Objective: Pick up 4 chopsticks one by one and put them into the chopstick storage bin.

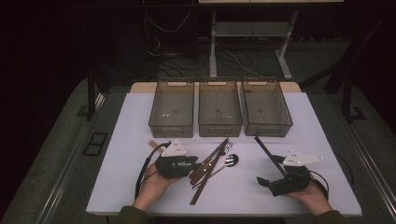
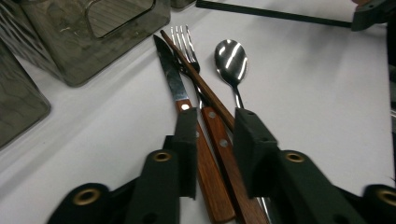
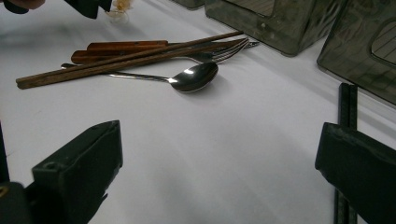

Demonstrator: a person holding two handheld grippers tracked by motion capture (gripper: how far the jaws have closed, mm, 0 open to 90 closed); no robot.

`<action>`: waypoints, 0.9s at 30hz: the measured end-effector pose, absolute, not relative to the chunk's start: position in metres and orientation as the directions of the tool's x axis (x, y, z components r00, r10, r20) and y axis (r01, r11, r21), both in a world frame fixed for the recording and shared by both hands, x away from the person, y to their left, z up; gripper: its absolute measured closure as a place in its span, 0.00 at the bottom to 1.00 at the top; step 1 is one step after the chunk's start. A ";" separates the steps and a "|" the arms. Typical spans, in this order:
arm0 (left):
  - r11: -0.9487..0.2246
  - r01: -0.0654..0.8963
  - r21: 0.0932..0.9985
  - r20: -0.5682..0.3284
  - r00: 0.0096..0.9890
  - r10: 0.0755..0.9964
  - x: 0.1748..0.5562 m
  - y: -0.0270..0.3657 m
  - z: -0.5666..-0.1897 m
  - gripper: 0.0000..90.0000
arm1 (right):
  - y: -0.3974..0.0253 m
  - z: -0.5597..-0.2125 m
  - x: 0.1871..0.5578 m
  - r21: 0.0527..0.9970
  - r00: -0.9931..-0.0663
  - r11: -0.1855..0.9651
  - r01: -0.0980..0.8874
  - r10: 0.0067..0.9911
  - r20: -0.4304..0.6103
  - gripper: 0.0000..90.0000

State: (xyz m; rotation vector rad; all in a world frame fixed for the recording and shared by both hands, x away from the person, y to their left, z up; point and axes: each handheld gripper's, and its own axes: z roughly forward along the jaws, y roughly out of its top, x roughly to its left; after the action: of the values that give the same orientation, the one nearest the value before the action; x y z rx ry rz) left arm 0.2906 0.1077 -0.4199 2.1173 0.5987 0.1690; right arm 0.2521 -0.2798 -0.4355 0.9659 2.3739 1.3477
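Left gripper [image 2: 212, 154] hovers low over a heap of cutlery at the middle of the white table [image 1: 130, 121], its jaws parted narrowly astride the two wooden handles of a knife [image 2: 175, 86] and a fork [image 2: 184, 44], not yet closed on either. A brown chopstick [image 2: 196, 79] lies slantwise across both, and a shiny spoon [image 2: 231, 58] rests just beside them, its bowl towards the bins.

Knife and fork look stiff and fairly light; their steel ends would be slick, so the wooden handles, where the jaws already stand, seem the surest place to grip. Handles lie touching, so a close could well catch both, or drag the chopstick along.

Right gripper [image 3: 219, 168] waits with jaws wide apart and nothing between them, near the table's right side, next to a pair of black chopsticks [image 3: 348, 105] lying apart from the heap.

Three dark see-through bins [image 1: 219, 109] stand in a row along the far side of the table, nothing in them that can be made out. A person's hands [image 1: 152, 186] hold both tools from the near edge.
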 end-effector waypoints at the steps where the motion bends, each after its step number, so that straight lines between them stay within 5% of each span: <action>1: -0.478 0.351 0.805 -0.098 0.874 0.476 0.292 0.106 -0.419 0.79 | -0.280 -0.436 0.252 0.833 -0.751 0.354 0.425 0.652 0.106 0.01; 8: -0.478 0.365 0.799 -0.108 0.869 0.483 0.301 0.093 -0.417 0.99 | -0.280 -0.436 0.252 0.832 -0.750 0.355 0.427 0.653 0.106 0.01; 27: -0.543 0.367 0.755 -0.080 0.874 0.480 0.319 0.049 -0.429 0.99 | -0.280 -0.436 0.253 0.831 -0.747 0.351 0.432 0.656 0.111 0.01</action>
State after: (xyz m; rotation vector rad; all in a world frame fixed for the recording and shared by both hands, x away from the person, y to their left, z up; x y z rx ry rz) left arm 0.3185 0.0489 -0.4289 2.2021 0.6086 0.1719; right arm 0.2526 -0.2804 -0.4359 0.9768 2.3730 1.3463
